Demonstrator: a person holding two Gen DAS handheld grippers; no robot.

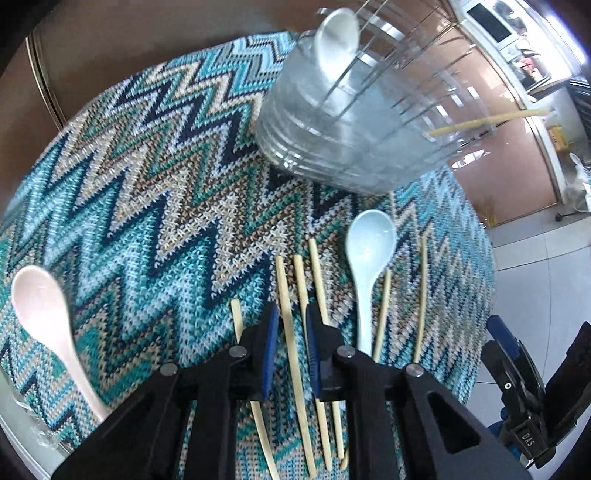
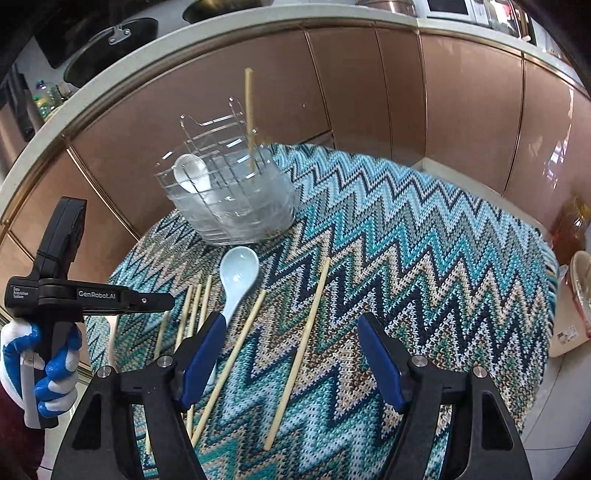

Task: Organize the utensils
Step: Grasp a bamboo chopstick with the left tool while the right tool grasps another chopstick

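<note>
Here the left gripper (image 1: 290, 328), fingers nearly together, straddles a pale bamboo chopstick (image 1: 291, 350) lying lengthwise between them; right gripper (image 2: 291, 354) fingers apart.

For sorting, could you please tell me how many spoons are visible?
3: white spoon in the clear holder, blue spoon beside the chopsticks, pink spoon at the mat's left edge. None seems hidden.

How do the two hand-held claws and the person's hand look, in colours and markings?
Both claws are black plastic with blue pads on the fingers and round silver screws at the joints: the left claw and the right claw. Seen from the right wrist view, the left one's body bears white lettering "GenRobot.AI". The left hand wears a white knit glove with blue coating, above a dark red sleeve.
</note>
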